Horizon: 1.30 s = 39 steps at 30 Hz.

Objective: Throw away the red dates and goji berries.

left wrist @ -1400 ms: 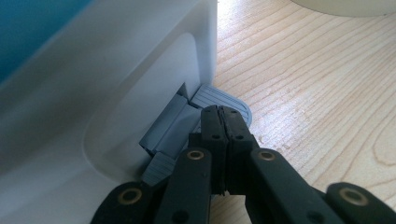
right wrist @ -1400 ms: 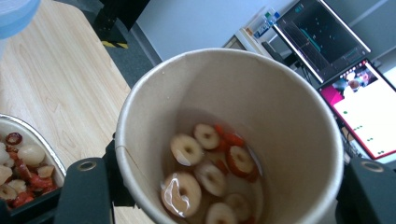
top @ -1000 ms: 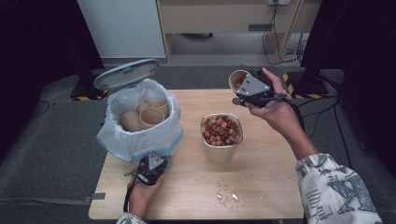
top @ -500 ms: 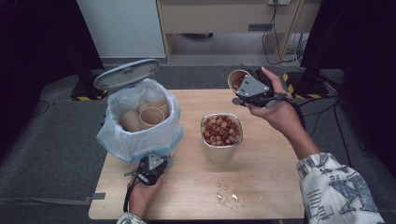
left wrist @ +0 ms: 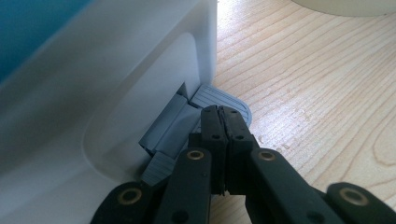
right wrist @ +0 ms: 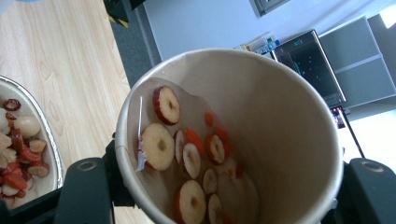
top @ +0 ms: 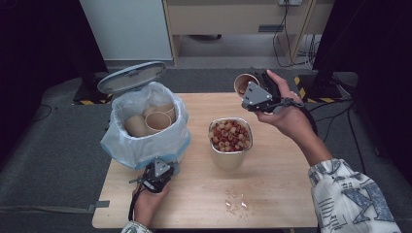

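A tan paper cup (top: pixel 243 83) is raised and tipped on its side above the table's far right part, past the metal bowl (top: pixel 230 156), with my right gripper (top: pixel 251 90) shut on it. In the right gripper view the cup (right wrist: pixel 280 116) has dried fruit slices (right wrist: pixel 161 145) stuck to its inner wall. That bowl is heaped with dried fruit and nuts (top: pixel 228 135). My left gripper (top: pixel 159 174) is shut, low at the front of the white pedal bin (top: pixel 167 145). Its closed tips (left wrist: pixel 223 113) rest on the bin's grey pedal (left wrist: pixel 212 97).
The bin's grey lid (top: pixel 131 76) stands up, and its blue-white bag holds several used paper cups (top: pixel 158 120). Crumbs (top: pixel 235 201) lie on the wooden table (top: pixel 282 194) near its front edge. The bowl's rim (right wrist: pixel 49 135) shows left of the cup.
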### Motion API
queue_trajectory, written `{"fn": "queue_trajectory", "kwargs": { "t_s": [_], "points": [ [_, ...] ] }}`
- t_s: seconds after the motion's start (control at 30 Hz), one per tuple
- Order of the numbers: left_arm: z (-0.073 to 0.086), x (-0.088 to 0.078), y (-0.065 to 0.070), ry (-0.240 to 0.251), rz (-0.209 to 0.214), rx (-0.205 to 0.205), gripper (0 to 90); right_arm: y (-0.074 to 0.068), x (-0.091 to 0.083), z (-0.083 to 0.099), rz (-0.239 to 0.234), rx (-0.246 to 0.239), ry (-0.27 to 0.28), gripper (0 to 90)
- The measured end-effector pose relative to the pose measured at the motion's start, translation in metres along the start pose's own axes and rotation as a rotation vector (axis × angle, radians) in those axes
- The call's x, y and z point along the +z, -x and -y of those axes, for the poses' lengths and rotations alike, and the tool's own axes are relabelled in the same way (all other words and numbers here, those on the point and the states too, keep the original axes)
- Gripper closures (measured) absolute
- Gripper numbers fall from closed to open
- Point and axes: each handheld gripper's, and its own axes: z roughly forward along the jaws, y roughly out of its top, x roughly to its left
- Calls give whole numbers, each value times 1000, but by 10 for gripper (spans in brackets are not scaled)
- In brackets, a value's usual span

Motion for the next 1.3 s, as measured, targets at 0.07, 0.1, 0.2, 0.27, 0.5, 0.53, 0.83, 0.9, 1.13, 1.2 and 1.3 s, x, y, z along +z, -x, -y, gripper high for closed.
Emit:
{"fn": "queue_trajectory", "kwargs": {
  "t_s": [0.07,0.1,0.2,0.27,0.5,0.53,0.83,0.9,1.13,1.2,1.3],
  "points": [
    [0,0,0,0,0,0,882,0,0,-1,0,-7,0,322],
    [0,0,0,0,0,0,882,-1,0,-2,1,-15,-3,322],
    [0,0,0,0,0,-1,882,-1,-1,-3,7,-33,-5,322],
    [0,0,0,0,0,-1,882,-1,-2,-4,9,-42,-9,322],
    [0,0,0,-2,2,-2,882,0,-4,-4,20,-85,-19,322],
    [0,0,0,-1,2,-3,882,0,-4,-5,24,-94,-20,322],
    [0,0,0,-1,1,-5,882,0,-5,-6,28,-116,-20,322],
    [0,0,0,-1,1,-4,882,0,-6,-6,27,-113,-19,322],
    [0,0,0,-1,1,-5,882,1,-7,-6,33,-121,-17,322],
    [0,0,0,0,1,-4,882,2,-8,-6,36,-122,-17,322],
    [0,0,0,0,1,-5,881,2,-9,-7,38,-126,-15,322]
  ]
}}
